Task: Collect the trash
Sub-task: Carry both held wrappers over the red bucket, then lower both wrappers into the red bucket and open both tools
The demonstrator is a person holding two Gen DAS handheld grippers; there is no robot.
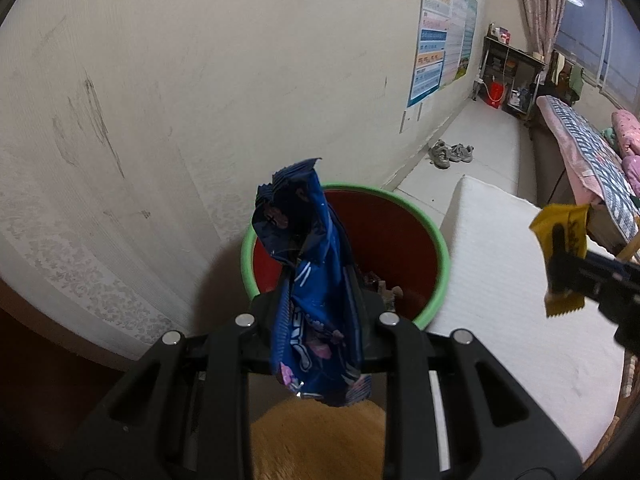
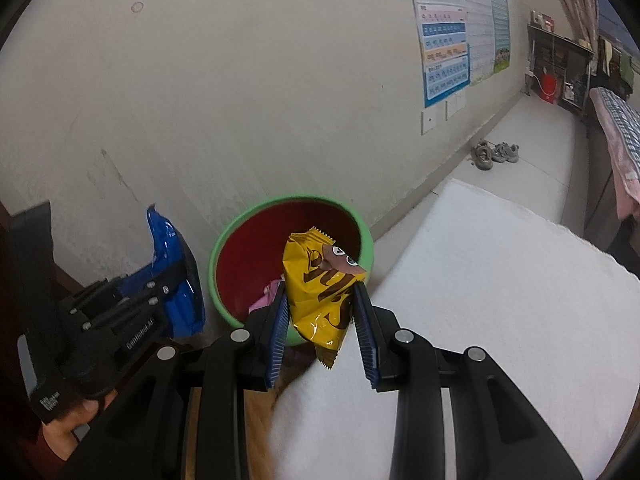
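Note:
My left gripper (image 1: 320, 280) is shut on a crumpled blue snack wrapper (image 1: 312, 280) and holds it upright just in front of a red trash bin with a green rim (image 1: 440, 256). The bin holds some wrappers at its bottom. My right gripper (image 2: 320, 292) is shut on a yellow snack wrapper (image 2: 320, 292), held over the bin's near rim (image 2: 218, 240). In the left wrist view the right gripper (image 1: 560, 268) with the yellow wrapper (image 1: 560, 240) is at the right. In the right wrist view the left gripper (image 2: 176, 276) with the blue wrapper (image 2: 176, 248) is at the left.
The bin stands against a cream wall (image 1: 160, 100). A white foam mat (image 2: 480, 300) lies to its right. A pair of shoes (image 1: 450, 152) sits on the floor by the wall. A bed (image 1: 592, 152) and a shelf (image 1: 508, 76) are at the far right.

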